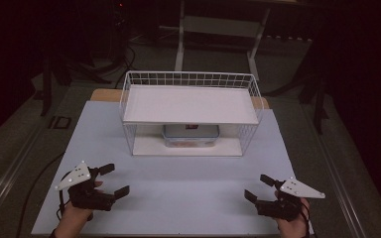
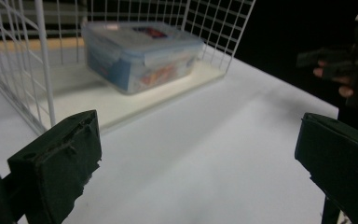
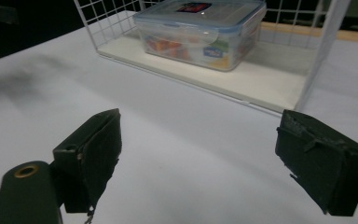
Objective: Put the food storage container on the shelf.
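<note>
Both grippers sat low at the near edge of the table, well apart from each other and from the wire rack, prob. a ready stance w/ nothing yet engaged. Left gripper had its jaws spread wide w/ nothing between them; right gripper likewise, jaws apart & empty. Each was angled inward so its jaws pointed toward the rack's open front, which fits a reach for the thing inside. That thing, a clear plastic box w/ blue-rimmed snap lid, sat on the rack's lower shelf, under the upper shelf, roughly centred. From the left gripper view the box lay well ahead of the jaws and toward the left one, behind the rack's white corner post; the other gripper showed far off beyond the right jaw. From the right gripper view the box lay well ahead, about between the two jaws, w/ the shelf edge nearer. Wide jaws made sense as prep: the box looked broad, so one hand or both would likely need full opening to take it by its sides. The low upper shelf left access from the front, not from above.
</note>
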